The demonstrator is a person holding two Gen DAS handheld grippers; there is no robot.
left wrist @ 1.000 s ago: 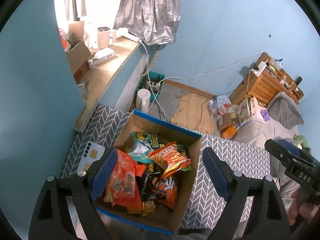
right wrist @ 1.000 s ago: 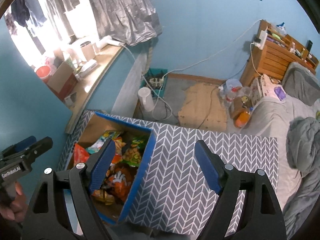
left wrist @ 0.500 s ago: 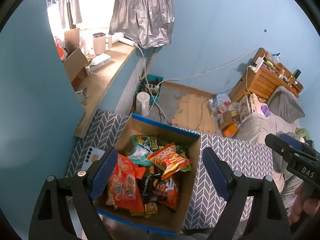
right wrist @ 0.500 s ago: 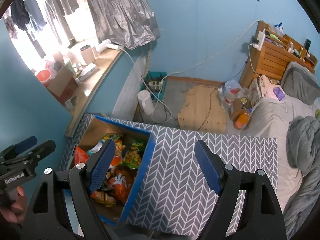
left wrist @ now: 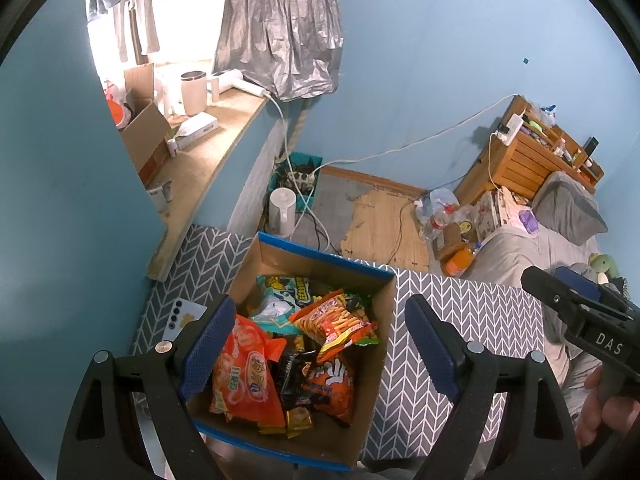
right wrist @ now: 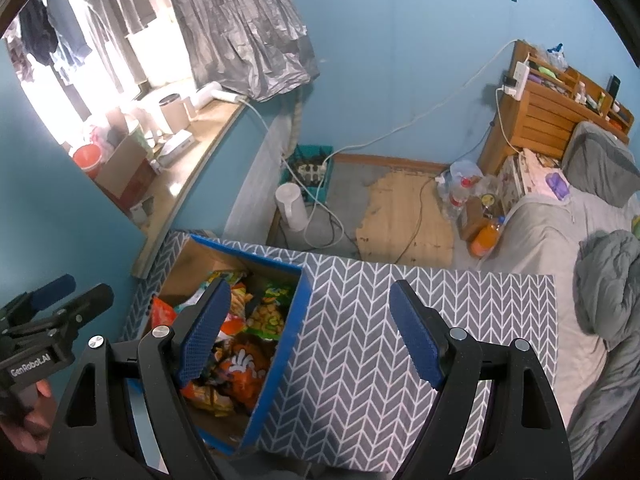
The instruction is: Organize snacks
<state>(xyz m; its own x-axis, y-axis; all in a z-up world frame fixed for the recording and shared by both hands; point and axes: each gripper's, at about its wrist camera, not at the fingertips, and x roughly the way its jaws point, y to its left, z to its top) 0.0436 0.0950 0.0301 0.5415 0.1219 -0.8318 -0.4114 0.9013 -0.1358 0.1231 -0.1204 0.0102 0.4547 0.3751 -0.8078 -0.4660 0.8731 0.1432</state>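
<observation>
A cardboard box [left wrist: 372, 364] with blue-taped rims stands on a grey herringbone table [left wrist: 468, 320]. It holds several snack bags: an orange-red bag [left wrist: 244, 376], an orange stick-snack bag [left wrist: 336, 320], a teal bag [left wrist: 284, 288], a Cheetos-style bag [left wrist: 332, 384]. My left gripper [left wrist: 320, 356] is open and empty, high above the box. My right gripper [right wrist: 310, 334] is open and empty, above the box's right wall [right wrist: 280, 356] and the table [right wrist: 400, 312]. Each gripper shows at the edge of the other's view.
A white card [left wrist: 182, 316] lies on the table left of the box. Beyond the table are a floor with a white kettle [left wrist: 282, 212], cables, bottles, a wooden shelf [left wrist: 532, 152], a bed [right wrist: 560, 232] and a cluttered window ledge [left wrist: 200, 152].
Both grippers have risen and drawn back a little, so the box and table look slightly lower and smaller. Both stay open and empty.
</observation>
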